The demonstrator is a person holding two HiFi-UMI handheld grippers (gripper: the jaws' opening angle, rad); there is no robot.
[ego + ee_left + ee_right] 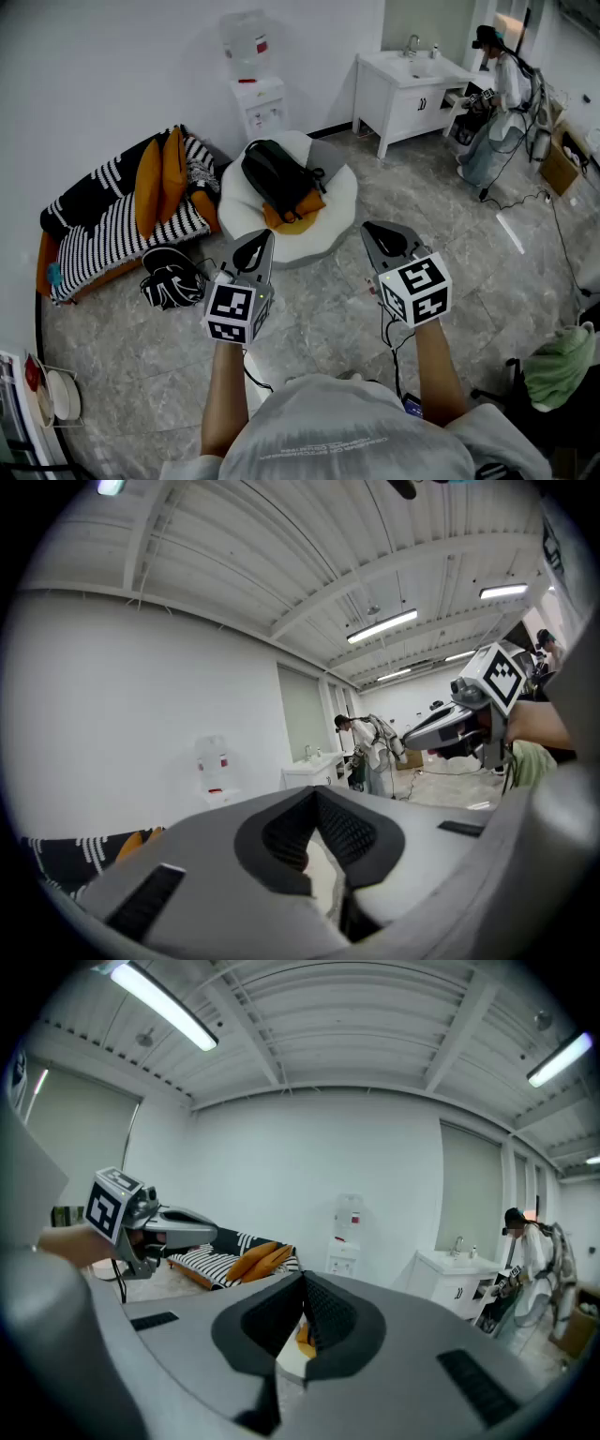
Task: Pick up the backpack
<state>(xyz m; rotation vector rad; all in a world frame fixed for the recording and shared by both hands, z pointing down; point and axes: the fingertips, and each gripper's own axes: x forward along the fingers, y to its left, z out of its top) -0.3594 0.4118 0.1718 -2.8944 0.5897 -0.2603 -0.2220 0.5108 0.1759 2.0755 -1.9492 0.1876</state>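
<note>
Both sets of tongs are pinched fully together with nothing in them. The left gripper (258, 242) and right gripper (375, 232) are held out side by side, tips forward and dipping slightly, well above the floor (328, 309).

Straight ahead of them, beyond the tips and lower, lies the black backpack (277, 178). It sits in the gap between the two tongs but leans toward the left one, which I'd judge a shade nearer. Its long axis runs on a slant: the far end angles away to the left, the near end comes toward the right gripper. Neither tong touches it. Both would have to open, then go forward and down.

The backpack rests on a white round seat (333, 211), lying partly over an orange cushion (298, 217) that pokes out at the near edge. Whether the backpack holds anything, I can't tell. Off to the left gripper's outer side, a patterned dark bag (171, 278) sits on the floor.
</note>
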